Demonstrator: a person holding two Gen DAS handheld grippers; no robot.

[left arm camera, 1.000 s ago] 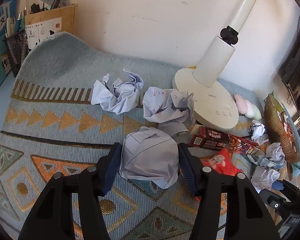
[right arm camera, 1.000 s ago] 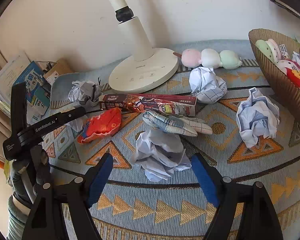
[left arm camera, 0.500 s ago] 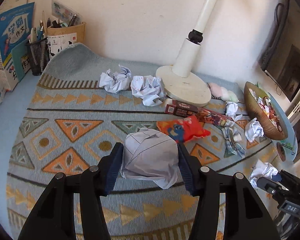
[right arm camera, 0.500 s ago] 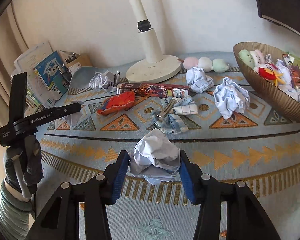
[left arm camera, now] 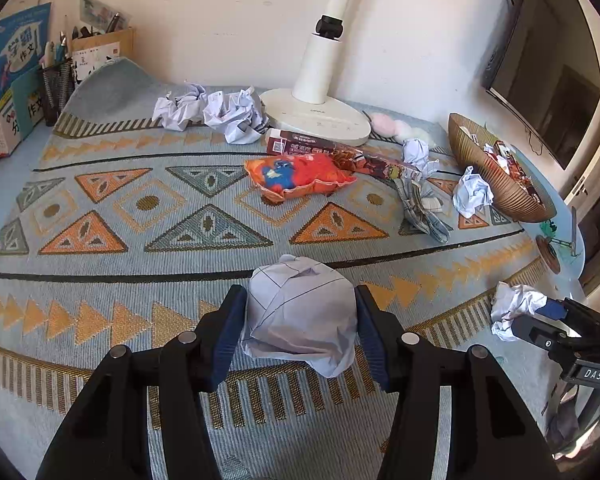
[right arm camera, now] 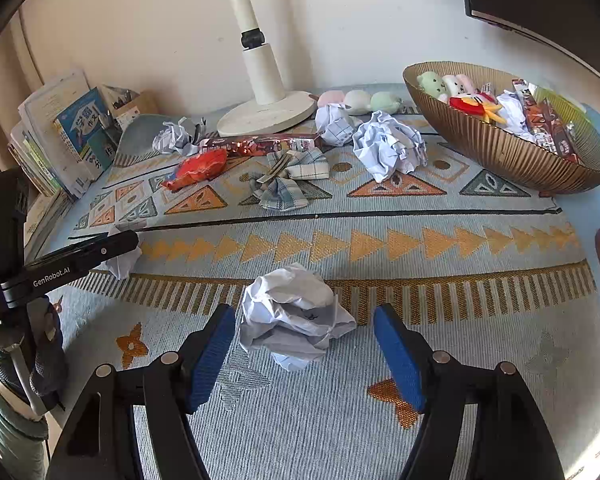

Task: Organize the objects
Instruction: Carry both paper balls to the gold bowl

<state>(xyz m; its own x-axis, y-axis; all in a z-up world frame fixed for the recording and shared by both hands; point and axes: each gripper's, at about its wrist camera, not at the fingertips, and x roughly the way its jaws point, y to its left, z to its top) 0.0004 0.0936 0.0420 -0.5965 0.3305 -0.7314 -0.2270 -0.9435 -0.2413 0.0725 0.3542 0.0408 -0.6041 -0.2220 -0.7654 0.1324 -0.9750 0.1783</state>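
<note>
Pulled back from clutter toward near edge of rug [left arm camera: 100,296] since a second ago. Left gripper [left arm camera: 300,320] clenched on crumpled paper ball [left arm camera: 300,316], held above rug. Right gripper [right arm camera: 304,344] spread wide now, wadded paper [right arm camera: 296,316] between jaws, touching neither, apparently resting on rug. Step in hand: gathering paper scraps. Next likely: carry held ball to discard spot, not in view; more crumpled paper near lamp base [left arm camera: 320,118].

Paper ball [left arm camera: 300,312] between your left pads: pale lavender, dark grid lines.
Pads [right arm camera: 398,356]: blue.
Rug [right arm camera: 380,280] ahead: light blue, orange triangles.
Bowl [right arm camera: 500,152] far right: ribbed gold-brown.
</note>
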